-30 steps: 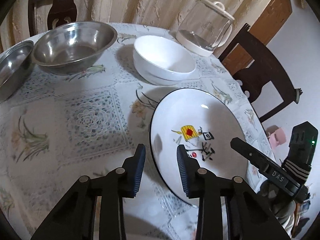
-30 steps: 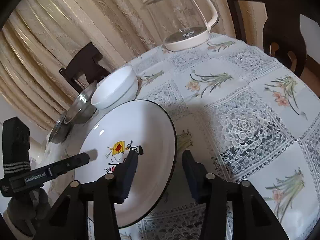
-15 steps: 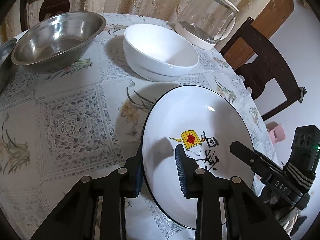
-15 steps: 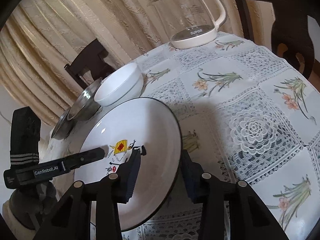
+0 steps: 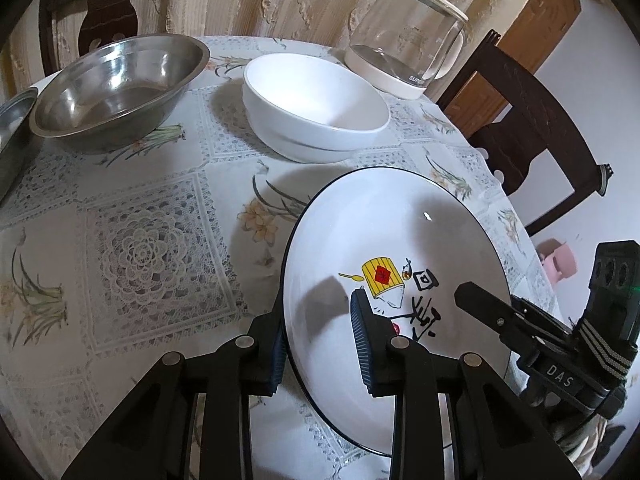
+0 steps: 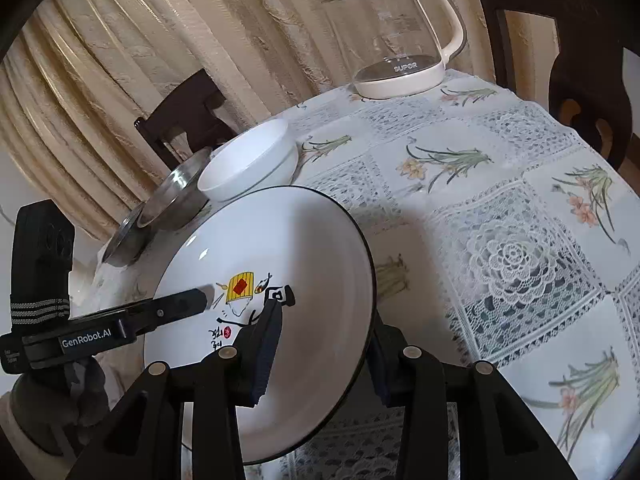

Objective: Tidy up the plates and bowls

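— Two grippers, one plate?
— Yes. My left gripper straddles its left rim, one of the fingers over the face, one below; my right gripper does the same on the right rim. Both sets look clamped on it, tilted above the bench.
— Bowls?
— One white bowl, two steel bowls, counted from the left view; the right view shows them edge-on.
— Writing?
— "SUPOR" on the kettle, "GenRobot.AI" on my left gripper, "DAS" on my right.

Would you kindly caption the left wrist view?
Both grippers, left and right, straddle the plate rim near white bowls.
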A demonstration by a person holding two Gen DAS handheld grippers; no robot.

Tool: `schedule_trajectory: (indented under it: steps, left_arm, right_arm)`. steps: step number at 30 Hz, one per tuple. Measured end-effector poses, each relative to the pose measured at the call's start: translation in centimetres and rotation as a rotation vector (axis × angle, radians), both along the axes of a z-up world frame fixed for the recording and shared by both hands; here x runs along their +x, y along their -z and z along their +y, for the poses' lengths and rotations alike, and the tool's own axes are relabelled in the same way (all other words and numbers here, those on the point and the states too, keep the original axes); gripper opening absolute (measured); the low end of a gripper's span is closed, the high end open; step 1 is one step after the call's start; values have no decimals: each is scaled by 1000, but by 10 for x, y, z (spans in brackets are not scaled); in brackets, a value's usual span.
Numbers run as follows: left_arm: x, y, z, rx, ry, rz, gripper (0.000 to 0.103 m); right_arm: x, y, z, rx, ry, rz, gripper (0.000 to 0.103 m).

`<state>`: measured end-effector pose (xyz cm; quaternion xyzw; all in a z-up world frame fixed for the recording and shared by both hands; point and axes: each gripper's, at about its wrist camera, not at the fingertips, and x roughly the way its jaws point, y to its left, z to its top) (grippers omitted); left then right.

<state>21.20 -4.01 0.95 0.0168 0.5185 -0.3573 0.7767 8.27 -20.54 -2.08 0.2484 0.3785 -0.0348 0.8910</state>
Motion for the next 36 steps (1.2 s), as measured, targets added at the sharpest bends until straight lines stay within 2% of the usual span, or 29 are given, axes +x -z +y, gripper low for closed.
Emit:
schedule_trajectory:
  steps: [15, 24, 36]
  left_arm:
    - [-22, -30, 29, -52, -20, -46, 30]
    - [-42, -49, 61, -84, -47, -62, 30]
    - [-72, -51, 112, -87, -75, -77, 30]
  right_arm:
    - [-20, -20, 19, 72, -17, -13, 42]
    - [-34, -40, 44, 83, -67, -22, 43]
    - [-47, -42, 83, 83, -135, 6, 43]
